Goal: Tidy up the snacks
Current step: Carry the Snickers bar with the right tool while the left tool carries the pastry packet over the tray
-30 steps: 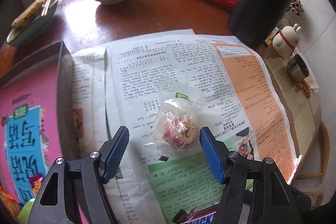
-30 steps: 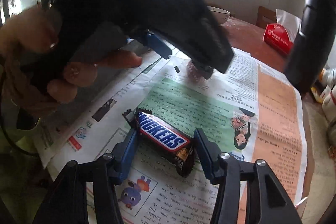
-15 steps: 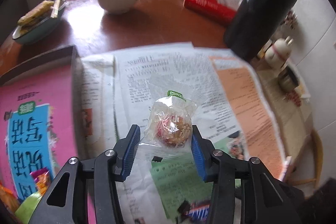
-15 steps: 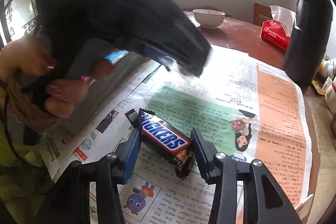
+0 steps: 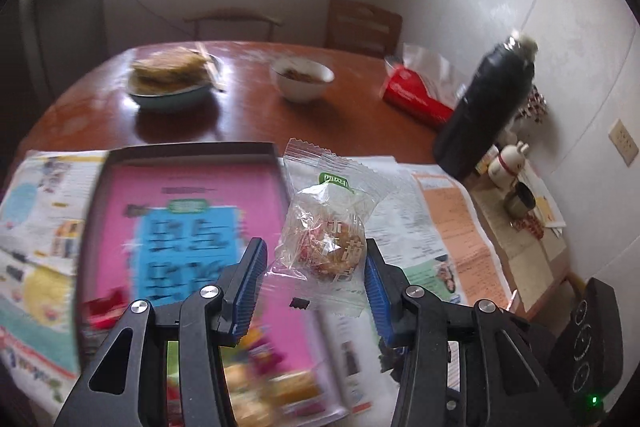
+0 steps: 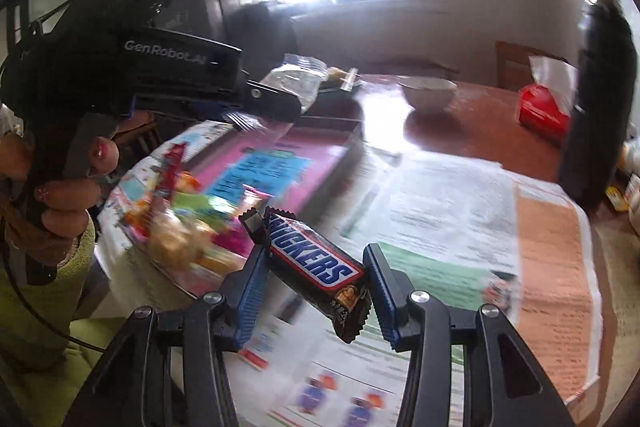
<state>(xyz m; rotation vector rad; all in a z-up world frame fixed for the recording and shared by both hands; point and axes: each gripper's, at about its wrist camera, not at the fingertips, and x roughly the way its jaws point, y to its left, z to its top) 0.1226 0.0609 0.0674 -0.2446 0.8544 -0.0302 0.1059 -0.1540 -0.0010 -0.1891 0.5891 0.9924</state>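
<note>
My left gripper (image 5: 313, 259) is shut on a clear-wrapped pastry (image 5: 328, 247) and holds it in the air by the right edge of the pink box lid (image 5: 192, 195). My right gripper (image 6: 316, 267) is shut on a Snickers bar (image 6: 312, 263), lifted above the newspaper (image 6: 460, 211). Several snacks (image 6: 176, 227) lie blurred at the near end of the pink box lid (image 6: 272, 163). The left gripper body and hand (image 6: 120, 67) show at the left of the right wrist view.
On the brown round table (image 5: 248, 115) stand a plate of flatbread (image 5: 172, 75), a white bowl (image 5: 302, 77), a red tissue pack (image 5: 416, 95) and a tall black bottle (image 5: 484, 115). A side shelf with a cat figurine (image 5: 508, 163) is at the right.
Both grippers have lifted their snacks off the newspaper and swung left toward the pink box lid. The views are motion-blurred.
</note>
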